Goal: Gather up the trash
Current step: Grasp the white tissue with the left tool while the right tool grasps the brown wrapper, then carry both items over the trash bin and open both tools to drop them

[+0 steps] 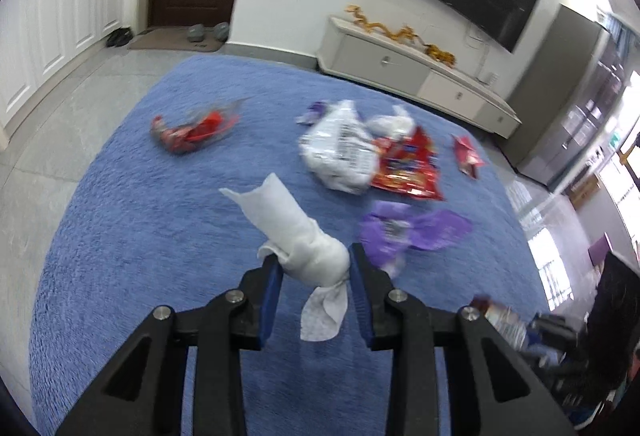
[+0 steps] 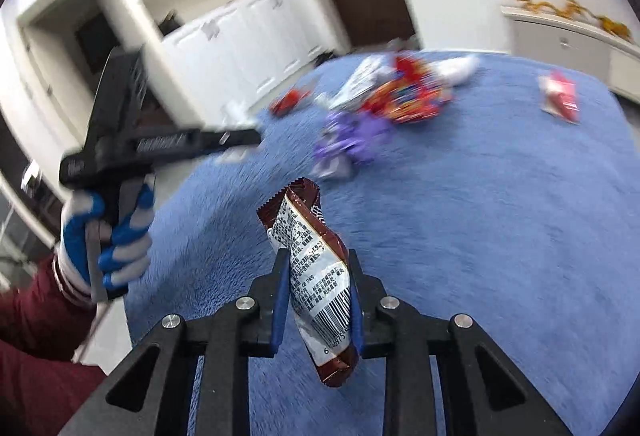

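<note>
Nearest in the left wrist view, the left tongs (image 1: pixel 314 266) are closed part-way on a crumpled white tissue (image 1: pixel 298 232), pinched at its lower end so the roll sticks up and away from the blue rug (image 1: pixel 120 215), clear of the pile. In the right wrist view the right tongs (image 2: pixel 320 268) grip a brown-and-silver snack wrapper (image 2: pixel 316 268) across its middle, also lifted off the rug; the jaws stand narrow, pressed to either side of the packet. To the left of that view a gloved hand (image 2: pixel 108 240) holds the other tool's handle.

So two pieces are in hand, but neither is put away, and no bin or bag shows in either view. Much is left on the rug: a purple wrapper (image 1: pixel 412 230) just beyond the tissue, a white printed bag (image 1: pixel 340 151) touching a large red packet (image 1: pixel 408 167) in the middle, another white tissue (image 1: pixel 394 123) behind them, a small red packet (image 1: pixel 466 155) to the far right, and a red wrapper (image 1: pixel 192 131) apart on the far left. By my reckoning the job is at an early stage, with most of the litter uncollected.
</note>
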Demonstrator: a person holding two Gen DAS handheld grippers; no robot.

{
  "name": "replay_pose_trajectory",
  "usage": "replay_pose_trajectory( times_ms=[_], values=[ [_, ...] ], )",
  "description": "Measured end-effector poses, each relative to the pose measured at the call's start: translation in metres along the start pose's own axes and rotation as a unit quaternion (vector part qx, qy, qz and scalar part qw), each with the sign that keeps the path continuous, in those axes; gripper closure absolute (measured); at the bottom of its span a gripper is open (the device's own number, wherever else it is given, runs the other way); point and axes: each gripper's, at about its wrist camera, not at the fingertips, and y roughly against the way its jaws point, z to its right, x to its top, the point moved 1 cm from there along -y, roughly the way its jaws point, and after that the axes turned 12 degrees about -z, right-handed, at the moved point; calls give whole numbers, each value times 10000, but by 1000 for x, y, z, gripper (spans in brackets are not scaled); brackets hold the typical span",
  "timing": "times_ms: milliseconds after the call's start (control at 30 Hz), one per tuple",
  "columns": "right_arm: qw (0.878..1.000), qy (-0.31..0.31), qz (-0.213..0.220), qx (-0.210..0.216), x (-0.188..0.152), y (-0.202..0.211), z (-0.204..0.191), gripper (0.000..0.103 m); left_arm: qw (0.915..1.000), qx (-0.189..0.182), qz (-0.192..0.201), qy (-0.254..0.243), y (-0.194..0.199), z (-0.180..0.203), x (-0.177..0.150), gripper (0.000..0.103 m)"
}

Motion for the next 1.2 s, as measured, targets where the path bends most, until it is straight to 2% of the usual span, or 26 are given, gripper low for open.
replay_pose_trajectory(
  times_ms=[133, 267, 400, 500, 633, 800, 933, 1100, 1133, 1200],
  values=[
    [9963, -576, 611, -182, -14, 44, 28, 79, 9987, -246, -19, -441, 7, 41, -5, 72],
    [9846, -1189, 1138, -590, -44, 97, 62, 79, 9942, -523, -105, -929, 7, 91, -5, 72],
    [9616, -1932, 1520, -1220, -81, 144, 103, 79, 9849, -772, -269, -1523, -5, 154, -7, 72],
    [9346, -2631, 1783, -1598, -122, 180, 142, 79, 9759, -998, -437, -1890, -17, 197, -10, 72],
    [9002, -3398, 1751, -2086, -167, 195, 177, 79, 9571, -1295, -728, -2487, -40, 271, -17, 72],
    [8632, -4230, 1609, -2239, -223, 201, 217, 79, 9308, -1514, -1082, -3148, -74, 357, -34, 72],
    [8481, -4563, 1584, -2180, -248, 200, 237, 78, 9139, -1649, -1367, -3449, -102, 415, -46, 72],
    [8368, -4777, 1579, -2160, -267, 201, 247, 75, 9002, -1819, -1570, -3632, -123, 464, -60, 70],
    [8337, -4830, 1588, -2155, -276, 203, 248, 73, 8991, -1846, -1615, -3626, -126, 469, -62, 64],
    [8272, -4927, 1625, -2160, -284, 205, 252, 53, 8977, -1920, -1682, -3593, -133, 481, -59, 54]
  ],
)
